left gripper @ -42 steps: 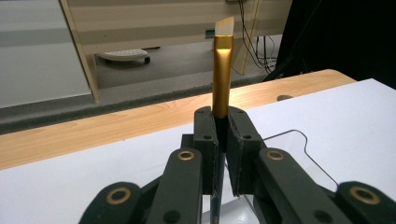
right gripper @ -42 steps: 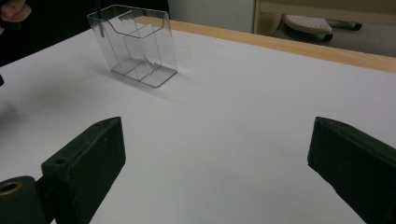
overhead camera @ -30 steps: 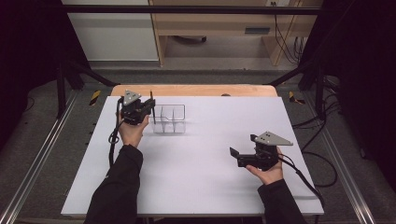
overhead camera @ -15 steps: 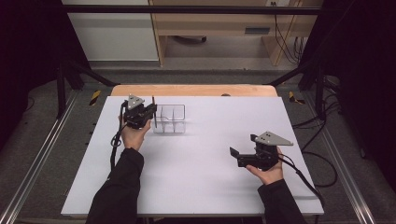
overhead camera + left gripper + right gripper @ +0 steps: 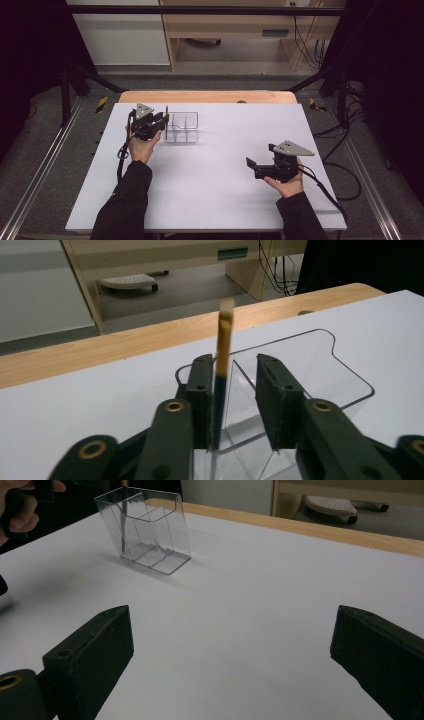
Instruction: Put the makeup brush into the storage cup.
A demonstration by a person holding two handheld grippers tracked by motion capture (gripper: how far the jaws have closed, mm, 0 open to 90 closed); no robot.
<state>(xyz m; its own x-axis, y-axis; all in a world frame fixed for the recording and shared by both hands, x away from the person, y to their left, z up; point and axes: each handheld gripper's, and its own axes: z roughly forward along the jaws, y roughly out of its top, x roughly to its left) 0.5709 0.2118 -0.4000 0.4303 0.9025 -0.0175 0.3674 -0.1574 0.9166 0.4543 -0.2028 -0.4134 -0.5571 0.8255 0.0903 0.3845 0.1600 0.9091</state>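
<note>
Clear acrylic organizer (image 5: 280, 390) receives a pencil (image 5: 222, 347) upright in 1 end compartment; the left gripper (image 5: 235, 390), jaws just opening, has released it. Withdrawal should follow; the right gripper (image 5: 260, 165) is held wide, empty.

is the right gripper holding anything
No, the right gripper has its jaws spread wide over the bare white table, nothing between them.

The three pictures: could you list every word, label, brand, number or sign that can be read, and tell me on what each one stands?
No text can be read in any picture.
The pencil standing in the clear organizer: no print can be seen on it; its top is blurred.
The teal plate on the wooden furniture: too small and blurred to read.
The yellow-and-black hazard stripes on the floor: a pattern, no words.
</note>
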